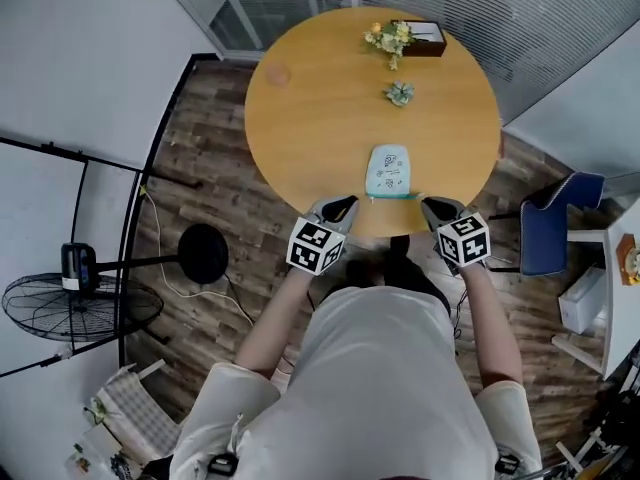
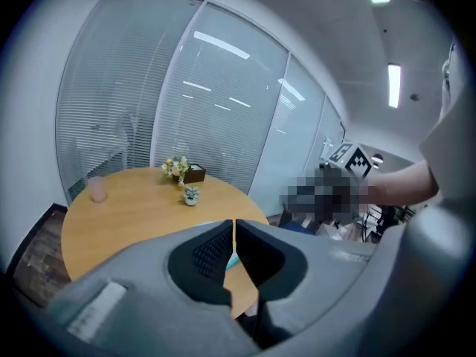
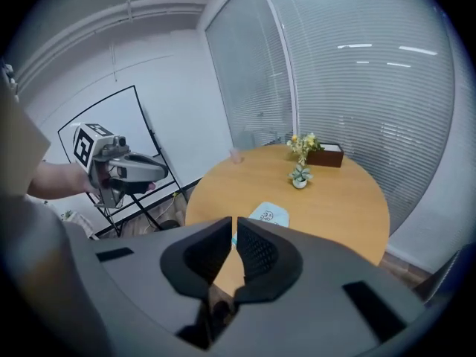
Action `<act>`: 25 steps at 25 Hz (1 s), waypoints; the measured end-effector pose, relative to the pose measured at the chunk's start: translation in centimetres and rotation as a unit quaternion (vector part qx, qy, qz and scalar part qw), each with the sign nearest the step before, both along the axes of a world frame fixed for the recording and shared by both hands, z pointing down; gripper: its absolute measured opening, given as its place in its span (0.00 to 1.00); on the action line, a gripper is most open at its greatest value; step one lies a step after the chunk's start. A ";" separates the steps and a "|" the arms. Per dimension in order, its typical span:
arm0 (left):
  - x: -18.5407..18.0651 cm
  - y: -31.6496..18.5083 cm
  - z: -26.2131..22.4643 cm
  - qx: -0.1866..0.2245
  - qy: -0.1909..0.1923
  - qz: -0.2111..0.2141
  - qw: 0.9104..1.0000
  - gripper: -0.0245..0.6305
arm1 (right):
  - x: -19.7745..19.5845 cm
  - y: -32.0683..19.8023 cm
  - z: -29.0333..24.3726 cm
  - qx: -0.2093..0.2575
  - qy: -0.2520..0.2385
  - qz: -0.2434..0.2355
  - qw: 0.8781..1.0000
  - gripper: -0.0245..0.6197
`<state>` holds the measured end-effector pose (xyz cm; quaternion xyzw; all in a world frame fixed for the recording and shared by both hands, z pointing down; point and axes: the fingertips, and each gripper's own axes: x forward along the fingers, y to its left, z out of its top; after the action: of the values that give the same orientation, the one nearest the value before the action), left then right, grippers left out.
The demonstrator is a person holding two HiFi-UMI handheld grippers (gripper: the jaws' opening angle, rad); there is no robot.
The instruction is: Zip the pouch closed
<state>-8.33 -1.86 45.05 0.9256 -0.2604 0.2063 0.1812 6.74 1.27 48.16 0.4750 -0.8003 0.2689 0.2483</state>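
A pale blue-green pouch (image 1: 389,171) with small drawings lies flat near the front edge of the round wooden table (image 1: 320,118), its teal zip edge nearest me. My left gripper (image 1: 345,206) hovers at the table edge just left of and short of the pouch, jaws together and holding nothing. My right gripper (image 1: 430,206) mirrors it on the right, also shut and empty. In the right gripper view the pouch (image 3: 268,214) shows just beyond the closed gripper (image 3: 233,225). In the left gripper view a sliver of the pouch (image 2: 233,260) peeks between the gripper's (image 2: 234,225) closed tips.
At the table's far side stand a flower bunch beside a brown box (image 1: 420,38), a small potted plant (image 1: 399,93) and a pink cup (image 1: 277,73). A blue chair (image 1: 552,233) is to the right. A floor fan (image 1: 80,303) and a stand base (image 1: 203,253) are to the left.
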 end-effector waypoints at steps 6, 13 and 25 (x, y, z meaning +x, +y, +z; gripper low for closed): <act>0.2 0.7 -4.2 0.002 0.032 -0.025 0.999 0.07 | 1.0 0.9 -6.1 0.080 0.020 0.028 0.996 0.05; 0.4 1.5 -9.6 0.073 0.043 -0.053 0.995 0.07 | 3.2 2.3 -11.5 0.149 0.009 0.053 0.987 0.05; 2.6 1.9 -12.9 0.088 0.057 -0.086 0.991 0.07 | 7.0 2.2 -16.8 0.195 -0.018 0.041 0.980 0.04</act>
<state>-5.76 0.03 32.17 0.9223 -0.3455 0.1132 0.1311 13.70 3.50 31.32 0.5417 -0.8216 0.1263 0.1249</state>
